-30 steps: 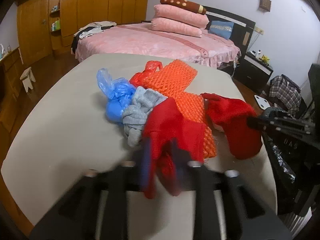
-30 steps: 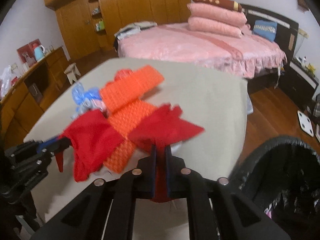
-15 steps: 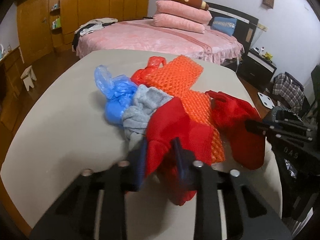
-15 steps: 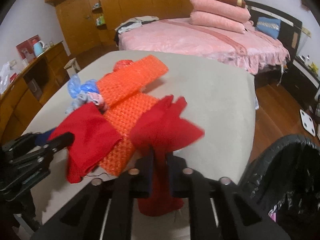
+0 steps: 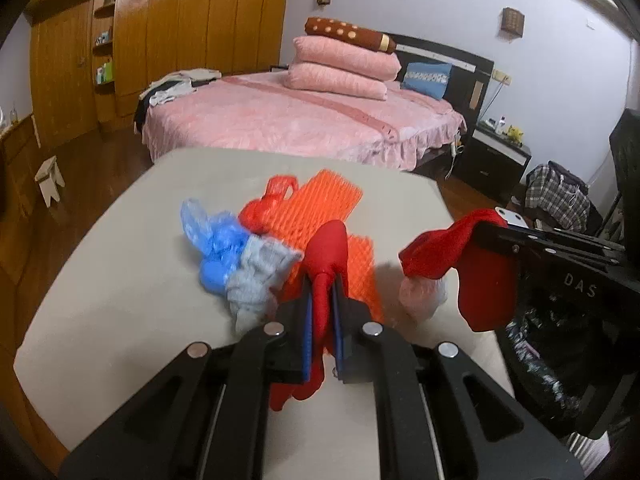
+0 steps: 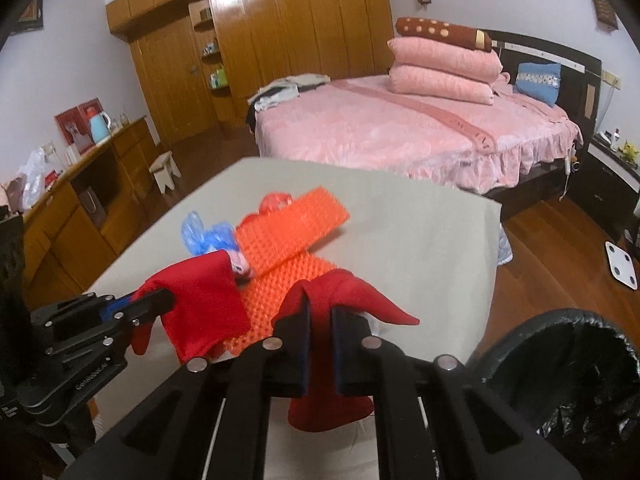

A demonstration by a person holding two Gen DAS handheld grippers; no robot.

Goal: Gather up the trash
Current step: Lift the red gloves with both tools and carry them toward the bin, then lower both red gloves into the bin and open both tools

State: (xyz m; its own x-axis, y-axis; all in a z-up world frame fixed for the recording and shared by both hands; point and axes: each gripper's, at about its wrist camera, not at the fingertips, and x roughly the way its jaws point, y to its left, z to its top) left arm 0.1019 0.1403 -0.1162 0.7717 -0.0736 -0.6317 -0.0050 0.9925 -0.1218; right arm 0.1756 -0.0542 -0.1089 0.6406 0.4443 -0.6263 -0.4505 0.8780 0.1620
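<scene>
Both tools clenched on red cloths — left tool (image 5: 322, 300) just closed on one red cloth (image 5: 326, 252), right tool (image 6: 320, 320) on another red cloth (image 6: 352, 294) — beside the orange mesh (image 6: 288, 228).

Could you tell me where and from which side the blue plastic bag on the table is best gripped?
Grip the blue bag by its crumpled upper tail, the end toward the bed, coming from above on its left: that end sticks up free, while its right side is pressed against the grey rag.
</scene>
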